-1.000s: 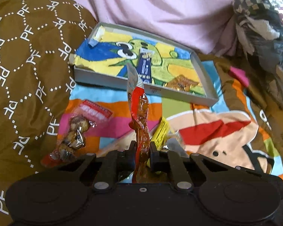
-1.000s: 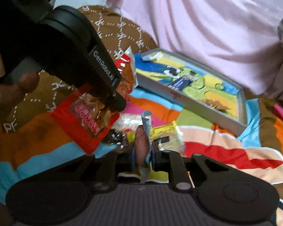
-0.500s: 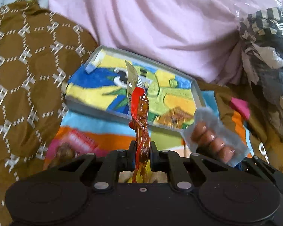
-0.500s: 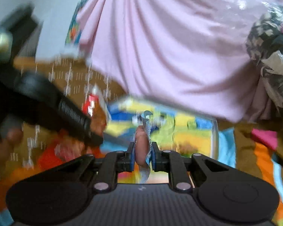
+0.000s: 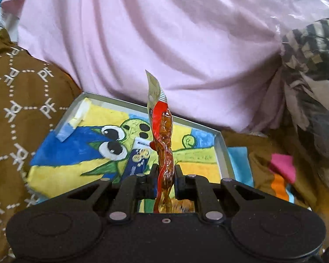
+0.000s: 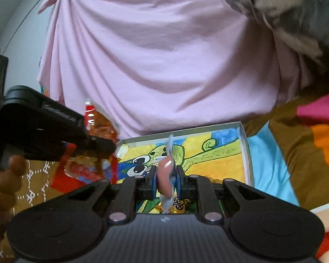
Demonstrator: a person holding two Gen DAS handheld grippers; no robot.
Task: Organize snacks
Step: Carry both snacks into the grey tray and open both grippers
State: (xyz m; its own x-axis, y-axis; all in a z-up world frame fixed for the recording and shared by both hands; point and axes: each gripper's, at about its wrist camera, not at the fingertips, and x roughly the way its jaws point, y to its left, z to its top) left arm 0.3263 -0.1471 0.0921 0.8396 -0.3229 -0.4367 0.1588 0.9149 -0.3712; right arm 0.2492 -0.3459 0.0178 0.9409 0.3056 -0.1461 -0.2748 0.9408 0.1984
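Left gripper (image 5: 166, 178): jaws clamped on a red-and-clear snack packet (image 5: 163, 135). Packet stands edge-on and upright between the pads, its crimped pale top curling above the fingers, its lower end hanging below the grip. In the right wrist view the same gripper (image 6: 103, 146) comes in from the left with the packet (image 6: 92, 120) flat-on and motion-blurred; a hand (image 6: 4, 175) wraps the handle.

Right gripper (image 6: 166, 180): jaws closed on a clear-wrapped pink sausage snack (image 6: 164, 175). The pink body sits right between the blue pads, the wrapper's sealed tip pokes up past them, the tail dangles under.

Beyond both grippers: shallow grey-rimmed box lid (image 5: 224, 153) with a green cartoon print inside, lying on the colourful bedspread (image 5: 239, 168). A blue sachet (image 5: 138, 162) lies inside it, just left of the left fingers. Brown patterned cushion (image 5: 22, 114) touches the box's left side; pink fabric (image 5: 164, 43) behind.
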